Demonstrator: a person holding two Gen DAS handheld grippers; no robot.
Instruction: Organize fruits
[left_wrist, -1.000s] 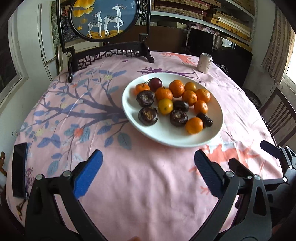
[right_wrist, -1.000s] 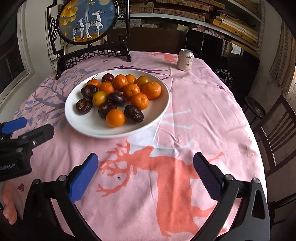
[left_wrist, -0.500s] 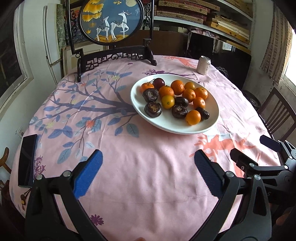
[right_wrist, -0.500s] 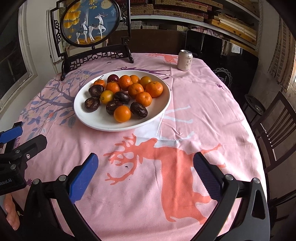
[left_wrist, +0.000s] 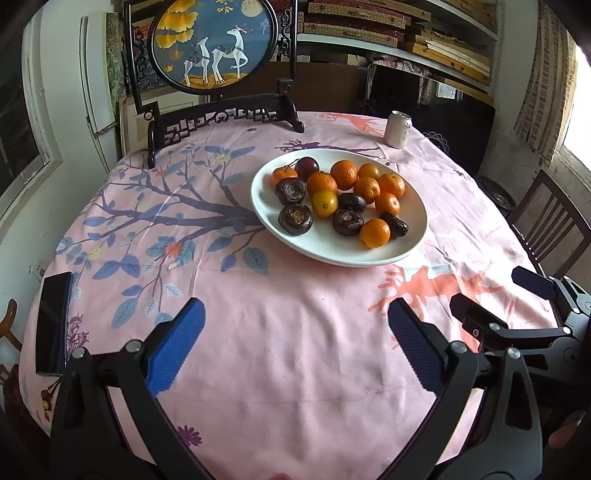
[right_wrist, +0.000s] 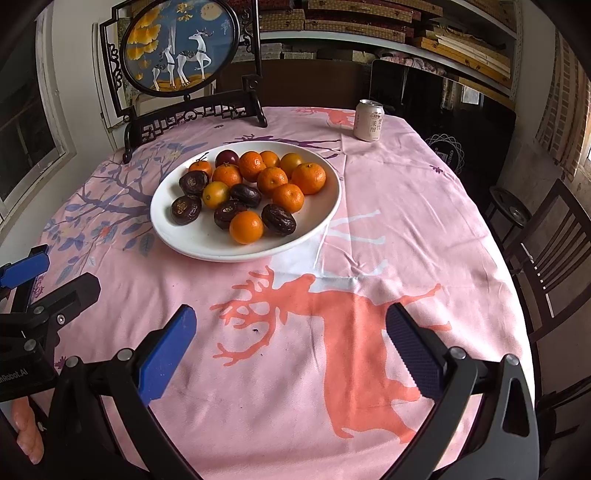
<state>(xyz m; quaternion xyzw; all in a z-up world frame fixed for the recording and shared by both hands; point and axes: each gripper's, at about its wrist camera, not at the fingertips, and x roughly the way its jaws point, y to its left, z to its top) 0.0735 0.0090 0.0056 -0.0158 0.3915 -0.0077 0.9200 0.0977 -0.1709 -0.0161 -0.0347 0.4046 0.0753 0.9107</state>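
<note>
A white plate (left_wrist: 325, 251) (right_wrist: 207, 243) sits on the pink tablecloth and holds several orange mandarins (left_wrist: 374, 232) (right_wrist: 246, 227) and several dark wrinkled passion fruits (left_wrist: 294, 220) (right_wrist: 279, 219). One smooth purple fruit (left_wrist: 307, 167) lies at the plate's far edge. My left gripper (left_wrist: 293, 338) is open and empty, low over the cloth in front of the plate. My right gripper (right_wrist: 288, 338) is open and empty, also near the table's front, well short of the plate. Each gripper shows at the side of the other's view.
A drink can (left_wrist: 398, 129) (right_wrist: 369, 120) stands at the far right of the table. A framed deer screen on a dark stand (left_wrist: 218, 48) (right_wrist: 177, 48) stands at the back. A black phone (left_wrist: 53, 317) lies at the left edge. Wooden chairs (right_wrist: 550, 243) stand to the right.
Both grippers have pulled back toward the table's front, so the plate looks farther away. Jaws stay open and nothing on the plate has moved.
</note>
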